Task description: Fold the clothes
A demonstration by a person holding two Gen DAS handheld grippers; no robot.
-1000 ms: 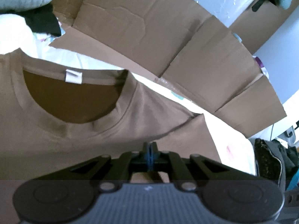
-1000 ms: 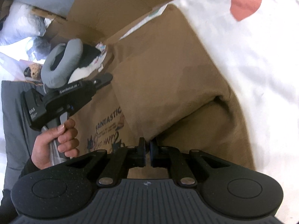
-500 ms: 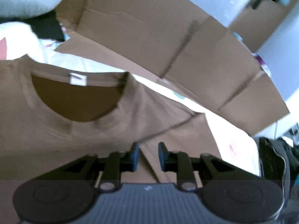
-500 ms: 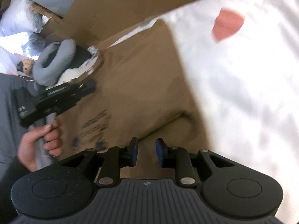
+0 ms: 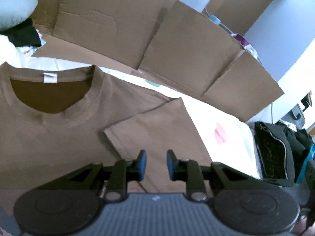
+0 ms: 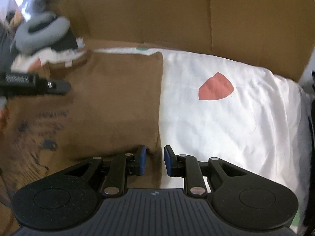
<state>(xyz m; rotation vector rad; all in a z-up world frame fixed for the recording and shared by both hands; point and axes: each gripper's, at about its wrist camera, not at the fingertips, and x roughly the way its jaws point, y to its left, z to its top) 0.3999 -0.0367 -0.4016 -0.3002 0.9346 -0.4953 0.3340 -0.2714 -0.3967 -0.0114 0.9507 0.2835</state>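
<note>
Both tongs, left [image 5: 154, 164] and right [image 6: 154, 160], apart and empty over brown T-shirt [image 6: 118, 102], white sheet [image 6: 226, 127] bare right of its folded edge, cardboard wall [image 6: 177, 19] behind.

Left gripper [image 5: 156, 164] jaws parted above brown T-shirt's [image 5: 59, 137] folded sleeve [image 5: 155, 125].

— What am I looking at from my left claw?

— A brown cotton T-shirt [image 5: 59, 137] lying flat, front up, on a white bedsheet [image 5: 226, 122]. Round ribbed collar, white tag inside, one short sleeve folded inward across the chest.

— And from my right?

— Its folded side edge runs straight; a dark, blurred print marks the front.
</note>
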